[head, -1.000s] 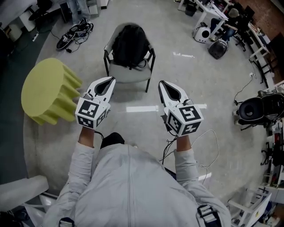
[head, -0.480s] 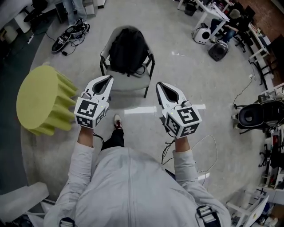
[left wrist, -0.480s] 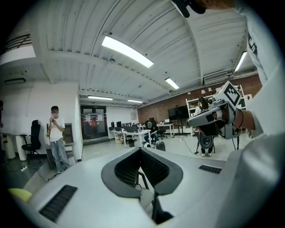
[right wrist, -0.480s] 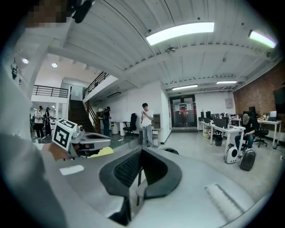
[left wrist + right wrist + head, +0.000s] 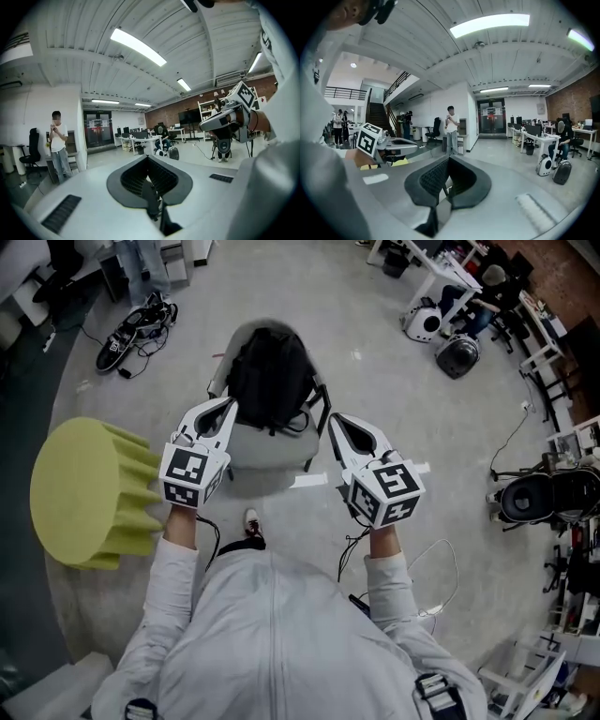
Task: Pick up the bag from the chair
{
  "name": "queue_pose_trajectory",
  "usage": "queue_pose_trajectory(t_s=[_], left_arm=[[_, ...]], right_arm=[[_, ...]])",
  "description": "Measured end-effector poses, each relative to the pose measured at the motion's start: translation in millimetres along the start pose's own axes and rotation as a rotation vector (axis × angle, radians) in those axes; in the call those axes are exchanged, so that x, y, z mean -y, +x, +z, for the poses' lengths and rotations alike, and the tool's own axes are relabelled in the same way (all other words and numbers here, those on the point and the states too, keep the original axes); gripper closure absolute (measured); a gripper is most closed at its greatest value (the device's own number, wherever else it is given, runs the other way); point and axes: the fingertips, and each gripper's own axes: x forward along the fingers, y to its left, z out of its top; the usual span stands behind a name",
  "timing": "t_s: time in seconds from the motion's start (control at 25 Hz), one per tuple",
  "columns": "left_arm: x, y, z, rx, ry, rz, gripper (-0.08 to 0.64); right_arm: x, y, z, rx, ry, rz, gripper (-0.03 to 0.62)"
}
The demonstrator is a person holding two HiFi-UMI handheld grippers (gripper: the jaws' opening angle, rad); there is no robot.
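In the head view a black bag [image 5: 270, 371] stands upright on a grey chair [image 5: 265, 447] with black legs. My left gripper [image 5: 230, 405] hovers at the chair's left side, level with the bag's lower half, its jaws together and holding nothing. On the other side my right gripper [image 5: 335, 418] hangs by the chair's right arm, also shut and empty. Neither touches the bag. Both gripper views point out over the room and show no bag. The left gripper view has its own jaws [image 5: 148, 160] closed, and so does the right gripper view [image 5: 448, 160].
A yellow ribbed stool [image 5: 86, 489] stands close at the left. Shoes and cables [image 5: 131, 321] lie at the back left, and a white cable [image 5: 433, 559] loops on the floor by my right. Machines [image 5: 532, 480] and desks line the right side. A person [image 5: 451, 129] stands further off.
I have stepped toward the chair: it and the bag now sit lower in view, between my two grippers. Both grippers kept their pose and stayed shut.
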Motion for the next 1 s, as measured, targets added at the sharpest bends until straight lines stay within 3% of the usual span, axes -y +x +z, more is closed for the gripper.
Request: queue_pose_trajectory(t_s=[0.44, 0.6, 1.0], left_arm=[[-75, 76, -19, -0.044, -0.015, -0.04, 0.554], [-91, 96, -29, -0.07, -0.031, -0.054, 0.554], [-114, 164, -69, -0.126, -0.114, -0.11, 0.554]], right_arm=[[41, 93, 3, 0.001, 0.061, -0.047, 0.584], [52, 116, -7, -0.036, 0.039, -0.08, 0.583], [99, 174, -48, -0.152, 0.099, -0.026, 0.583]])
